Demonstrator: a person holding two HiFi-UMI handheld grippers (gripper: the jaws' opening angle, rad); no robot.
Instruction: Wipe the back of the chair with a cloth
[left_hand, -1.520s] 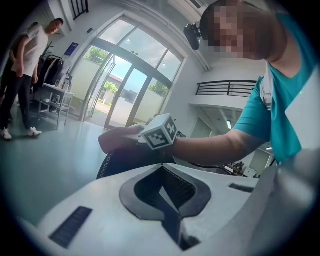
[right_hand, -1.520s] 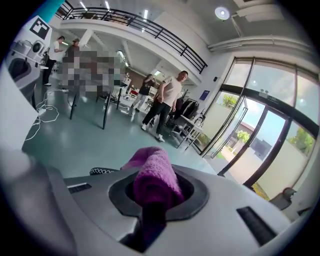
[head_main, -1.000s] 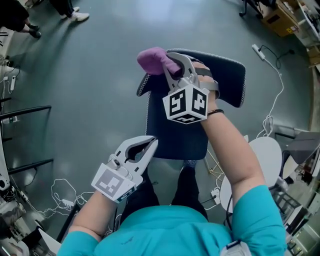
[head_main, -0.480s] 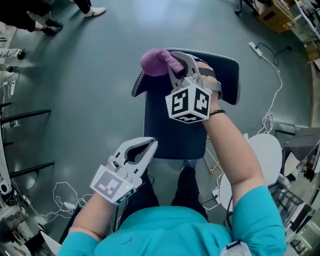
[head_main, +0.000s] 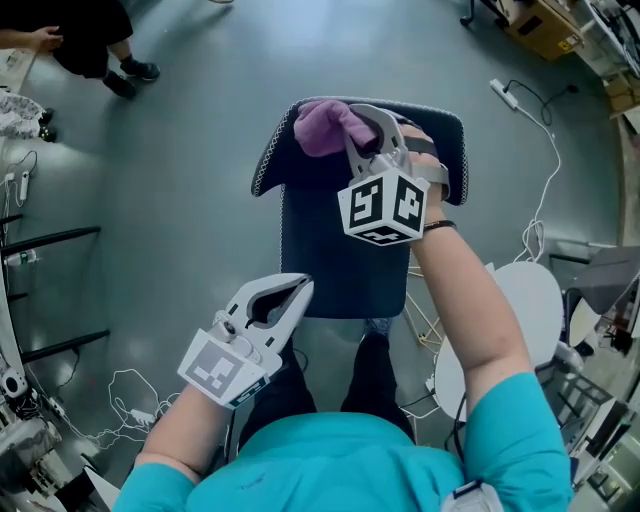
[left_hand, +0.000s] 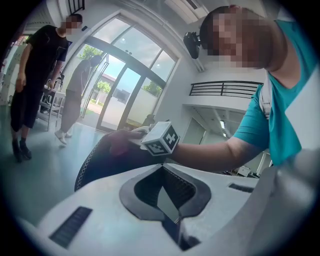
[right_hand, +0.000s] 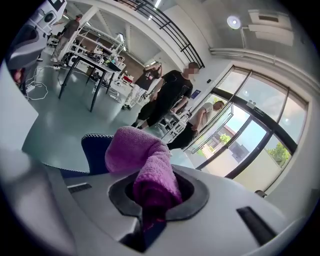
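The dark navy chair (head_main: 345, 250) stands in front of me, its back (head_main: 440, 150) at the far side with white stitching along the edge. My right gripper (head_main: 362, 132) is shut on a folded purple cloth (head_main: 322, 126) and presses it on the top of the back, left of its middle. In the right gripper view the cloth (right_hand: 145, 170) bulges out between the jaws over the chair back (right_hand: 94, 145). My left gripper (head_main: 296, 292) hovers shut and empty at the seat's near left corner. In the left gripper view it (left_hand: 176, 220) points at the chair back (left_hand: 100, 160).
People stand on the grey floor at the far left (head_main: 80, 30). A power strip (head_main: 503, 92) and white cables (head_main: 545, 190) lie right of the chair. A white round base (head_main: 525, 305) is at the near right. Black rails (head_main: 50, 240) and loose cables (head_main: 130, 390) are at the left.
The right gripper has slid the cloth from the back's left corner rightward along its top edge. The chair has turned slightly. The left gripper has stayed put.
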